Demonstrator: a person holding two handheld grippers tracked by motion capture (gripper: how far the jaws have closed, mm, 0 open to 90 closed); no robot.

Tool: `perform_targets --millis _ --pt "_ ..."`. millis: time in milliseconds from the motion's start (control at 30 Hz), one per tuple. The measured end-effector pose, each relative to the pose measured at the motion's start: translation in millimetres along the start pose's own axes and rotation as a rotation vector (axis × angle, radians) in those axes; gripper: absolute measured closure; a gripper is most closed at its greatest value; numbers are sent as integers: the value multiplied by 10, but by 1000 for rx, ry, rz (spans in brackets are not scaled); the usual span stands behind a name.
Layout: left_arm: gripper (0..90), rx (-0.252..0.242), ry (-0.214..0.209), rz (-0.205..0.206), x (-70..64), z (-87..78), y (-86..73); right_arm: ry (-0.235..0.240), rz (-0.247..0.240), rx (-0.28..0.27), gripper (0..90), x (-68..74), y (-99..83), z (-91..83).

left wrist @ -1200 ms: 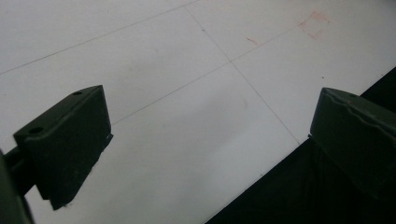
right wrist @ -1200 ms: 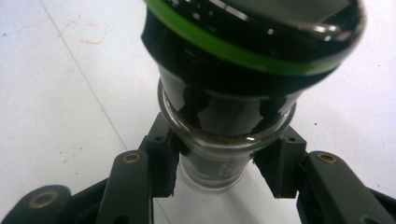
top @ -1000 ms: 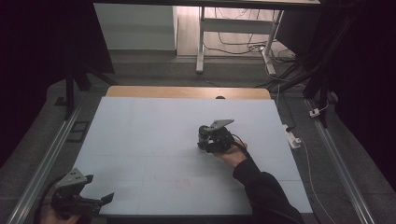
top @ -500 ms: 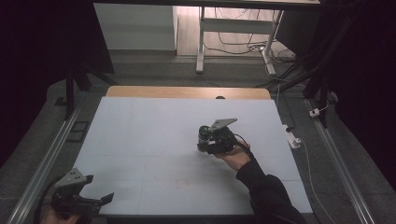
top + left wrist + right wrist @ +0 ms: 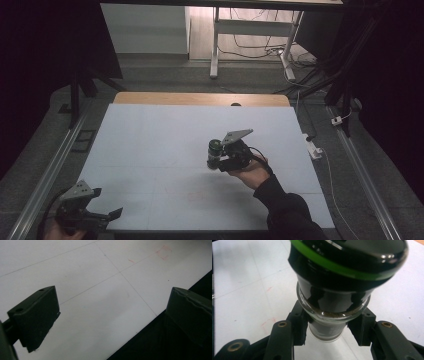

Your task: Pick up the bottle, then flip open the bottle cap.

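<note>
While left tool gapes, right tool clamps glossy green-banded jar (glass neck).

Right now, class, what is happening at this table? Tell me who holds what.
A person works at a white table with a tool in each hand. The right tool is shut on a small glass jar with a black lid ringed in green, near the middle of the table; whether the jar touches the surface cannot be told. The left tool is open, holding nothing, at the table's near left corner.
</note>
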State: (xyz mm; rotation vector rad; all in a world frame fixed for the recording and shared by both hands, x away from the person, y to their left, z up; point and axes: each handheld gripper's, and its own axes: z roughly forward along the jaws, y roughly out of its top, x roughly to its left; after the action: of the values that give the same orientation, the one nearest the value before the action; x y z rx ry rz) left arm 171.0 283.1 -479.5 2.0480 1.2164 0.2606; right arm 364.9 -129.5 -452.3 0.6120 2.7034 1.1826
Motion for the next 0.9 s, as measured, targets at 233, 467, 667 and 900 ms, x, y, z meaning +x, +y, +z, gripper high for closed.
perform_targets --millis 233,467,667,900 --pt "0 6 -10 1 5 4 3 30 -19 0 530 132 35 -12" --pt "0 3 -10 -4 6 -2 1 45 -46 9 530 207 49 5" --pt "0 -11 -29 -21 20 -14 -3 45 -47 5 530 199 53 -6" --pt "0 -31 -80 5 4 -7 32 35 -40 -1 531 209 62 -17"
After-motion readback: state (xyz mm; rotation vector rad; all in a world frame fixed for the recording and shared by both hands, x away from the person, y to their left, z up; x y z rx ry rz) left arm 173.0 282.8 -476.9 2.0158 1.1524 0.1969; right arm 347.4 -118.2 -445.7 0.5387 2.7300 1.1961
